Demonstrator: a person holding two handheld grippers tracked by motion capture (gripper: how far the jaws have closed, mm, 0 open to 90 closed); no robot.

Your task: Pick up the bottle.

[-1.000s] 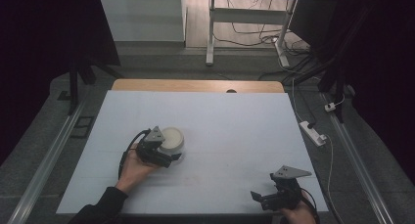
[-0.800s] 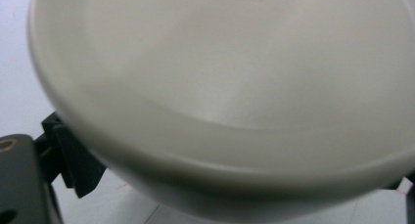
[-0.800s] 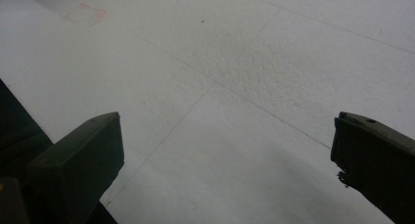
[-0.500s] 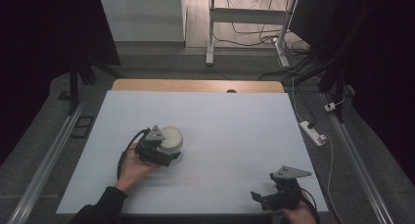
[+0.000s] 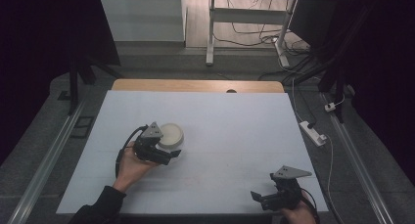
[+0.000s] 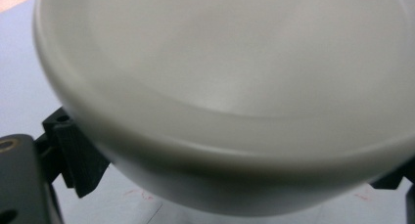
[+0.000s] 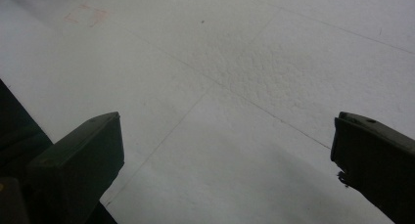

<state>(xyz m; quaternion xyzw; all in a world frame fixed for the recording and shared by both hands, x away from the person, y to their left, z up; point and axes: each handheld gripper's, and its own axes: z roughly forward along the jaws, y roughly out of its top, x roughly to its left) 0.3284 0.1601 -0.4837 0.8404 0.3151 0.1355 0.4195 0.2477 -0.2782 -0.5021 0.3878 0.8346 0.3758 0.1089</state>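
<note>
High view, left of centre: the left gripper (image 5: 164, 153) meets the near side of a shallow white bowl (image 5: 171, 134) on the white surface (image 5: 235, 131). In the left gripper view the bowl (image 6: 235, 87) looms between the spread jaws, whose tips flank its base; whether they press it cannot be told. Probable risk: a grip on the smooth curved wall could slip, tipping or skidding the bowl as it is lifted. The right gripper (image 5: 266, 200), lower right, rests wide open over bare surface (image 7: 254, 77), too far off to steady it.
</note>
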